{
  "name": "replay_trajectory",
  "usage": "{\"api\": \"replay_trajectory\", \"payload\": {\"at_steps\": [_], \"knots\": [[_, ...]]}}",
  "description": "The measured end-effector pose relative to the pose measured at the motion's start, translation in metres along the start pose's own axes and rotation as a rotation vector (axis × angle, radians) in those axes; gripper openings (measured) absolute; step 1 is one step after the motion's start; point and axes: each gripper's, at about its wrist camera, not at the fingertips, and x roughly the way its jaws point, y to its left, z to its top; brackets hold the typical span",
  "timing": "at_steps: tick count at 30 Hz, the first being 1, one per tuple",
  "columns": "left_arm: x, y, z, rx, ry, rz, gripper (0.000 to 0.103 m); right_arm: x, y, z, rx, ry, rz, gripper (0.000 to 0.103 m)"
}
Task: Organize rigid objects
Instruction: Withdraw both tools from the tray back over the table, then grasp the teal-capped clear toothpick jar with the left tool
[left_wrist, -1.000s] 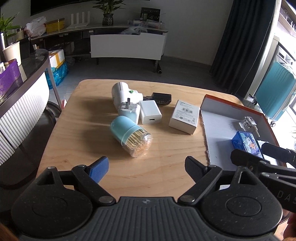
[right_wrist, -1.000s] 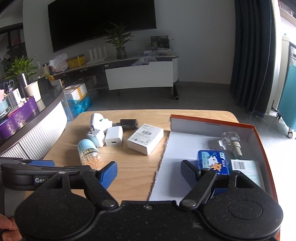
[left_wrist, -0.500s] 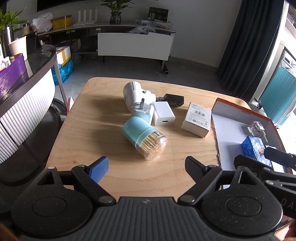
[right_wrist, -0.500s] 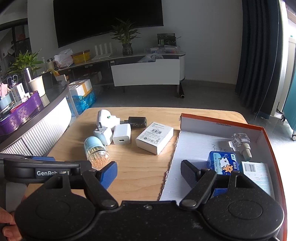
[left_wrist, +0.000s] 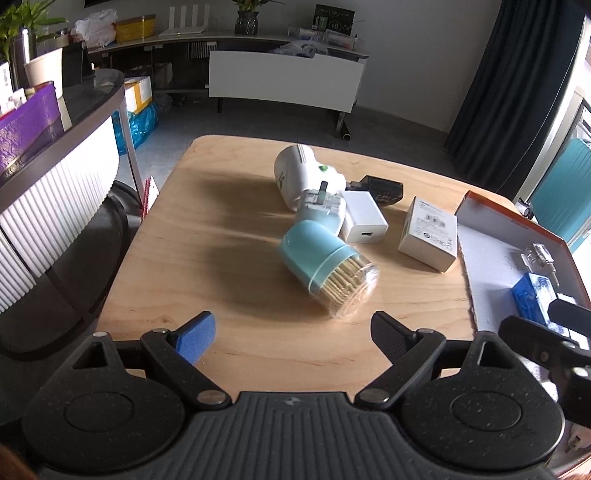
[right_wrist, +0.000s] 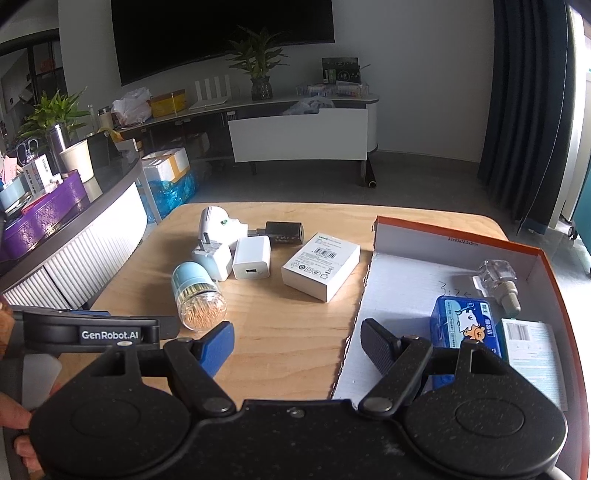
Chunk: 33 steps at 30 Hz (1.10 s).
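A blue-capped toothpick jar lies on its side on the wooden table. Behind it lie a white travel adapter, a white plug, a white USB charger, a black adapter and a white carton. An orange-rimmed box at the right holds a blue tin, a clear bottle and a white packet. My left gripper is open and empty, just short of the jar. My right gripper is open and empty at the box's left edge.
A curved counter with a purple box stands left of the table. A low TV bench with plants and clutter lies across the floor behind. A teal suitcase stands at the far right.
Both grippers have moved forward and to the left over the table. The jar and the other items now sit closer and further right in the left wrist view. Nothing was picked up.
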Motion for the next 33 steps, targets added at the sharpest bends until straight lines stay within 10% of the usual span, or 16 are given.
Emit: {"api": "replay_trajectory", "payload": {"at_steps": [20,23,33], "knots": [[0.059,-0.017,0.007,0.435,-0.166,-0.153,0.099,0.02,-0.015,0.0,0.047,0.02,-0.026,0.089],[0.06,-0.02,0.006,0.442,-0.177,-0.165,0.084,0.025,-0.015,0.001,0.056,0.028,-0.023,0.089],[0.05,-0.011,0.004,0.329,-0.181,-0.184,0.083,0.048,-0.018,0.018,0.091,0.048,-0.005,0.089]]}}
